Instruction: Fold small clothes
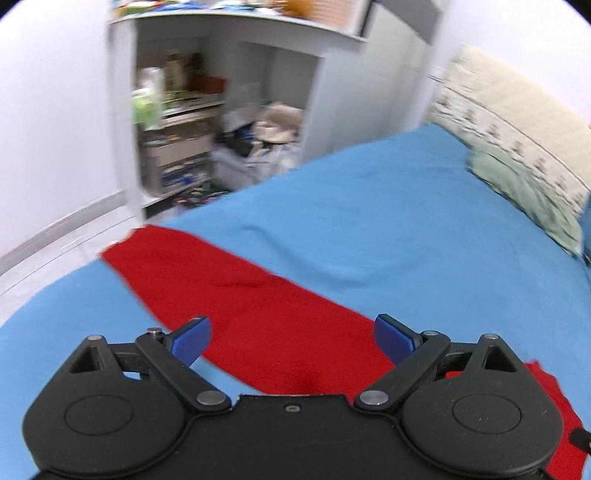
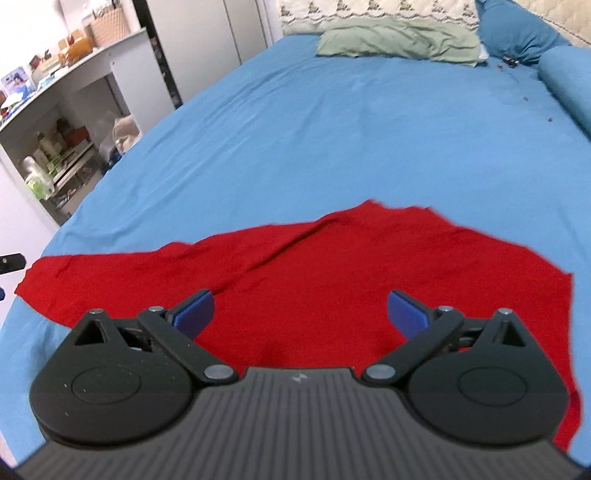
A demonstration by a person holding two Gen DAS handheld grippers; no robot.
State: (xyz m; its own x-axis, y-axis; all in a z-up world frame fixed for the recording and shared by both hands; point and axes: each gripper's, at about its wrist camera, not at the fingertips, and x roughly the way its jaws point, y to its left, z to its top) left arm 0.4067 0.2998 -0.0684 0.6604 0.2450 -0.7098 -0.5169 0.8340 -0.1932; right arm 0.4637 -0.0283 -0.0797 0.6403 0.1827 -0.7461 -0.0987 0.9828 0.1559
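A red garment (image 1: 258, 306) lies spread on the blue bedsheet (image 1: 388, 221). In the left wrist view it runs as a long band from upper left toward lower right. My left gripper (image 1: 291, 341) is open, its blue pads above the cloth and holding nothing. In the right wrist view the red garment (image 2: 332, 266) lies flat with a diagonal crease and a narrow part reaching left. My right gripper (image 2: 301, 312) is open over its near part, empty. The cloth's near edge is hidden under both grippers.
A green pillow (image 2: 399, 42) and blue pillows (image 2: 517, 33) lie at the bed's head with a cream quilted headboard (image 1: 517, 110). A white shelf unit (image 1: 177, 129) full of clutter stands left of the bed, over a tiled floor (image 1: 55, 254).
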